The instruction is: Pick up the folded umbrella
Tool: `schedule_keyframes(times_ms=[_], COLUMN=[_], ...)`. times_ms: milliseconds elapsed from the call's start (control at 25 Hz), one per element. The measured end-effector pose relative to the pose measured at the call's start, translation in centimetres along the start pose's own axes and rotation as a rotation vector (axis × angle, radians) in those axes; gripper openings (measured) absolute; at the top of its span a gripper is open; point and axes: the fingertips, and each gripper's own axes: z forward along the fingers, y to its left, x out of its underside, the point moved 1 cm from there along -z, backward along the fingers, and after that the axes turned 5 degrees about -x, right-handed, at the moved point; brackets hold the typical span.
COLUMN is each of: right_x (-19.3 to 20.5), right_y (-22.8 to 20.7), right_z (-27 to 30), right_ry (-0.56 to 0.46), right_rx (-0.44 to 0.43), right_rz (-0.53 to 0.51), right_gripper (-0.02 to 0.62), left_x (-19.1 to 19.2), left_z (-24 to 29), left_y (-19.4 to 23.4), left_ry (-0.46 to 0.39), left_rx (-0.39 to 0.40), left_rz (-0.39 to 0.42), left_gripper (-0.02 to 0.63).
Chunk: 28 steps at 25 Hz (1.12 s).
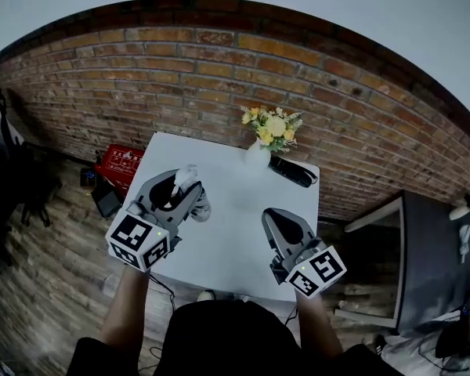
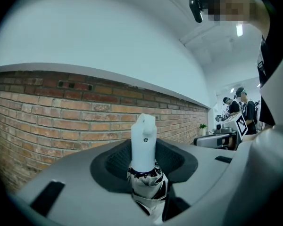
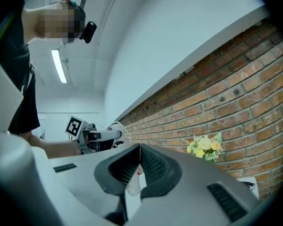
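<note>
Umbrella (image 2: 144,135): lower body sunk between the left gripper's (image 2: 145,157) jaws, length unseen
Red box (image 1: 119,163): part covered by the desk (image 1: 235,233) edge, print too small to read
Dark item (image 1: 292,172) beside the flowers (image 1: 272,128): too small to identify
White scrap (image 3: 132,187) behind the right gripper's (image 3: 139,146) closed jaws: unidentifiable
Desk near edge: covered by the person (image 1: 227,339)

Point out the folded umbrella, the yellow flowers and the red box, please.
folded umbrella (image 2: 144,145): left gripper view, on its white handle.
yellow flowers (image 1: 273,127): head view, on the middle blooms.
red box (image 1: 121,161): head view, on its printed top face.
</note>
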Motion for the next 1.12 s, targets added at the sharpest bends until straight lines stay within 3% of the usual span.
schedule_keyframes(times_ms=[1120], right_x=[-2.6], right_y=[-0.3], right_z=[-0.9], right_ry=[-0.023], right_rx=[0.021], right_rz=[-0.062], right_gripper=[0.021], left_x=[-2.4], left_z=[0.7], left_y=[-1.0], left_ry=[-0.020], left_rx=[0.020], left_rz=[0.020], left_gripper=[0.164])
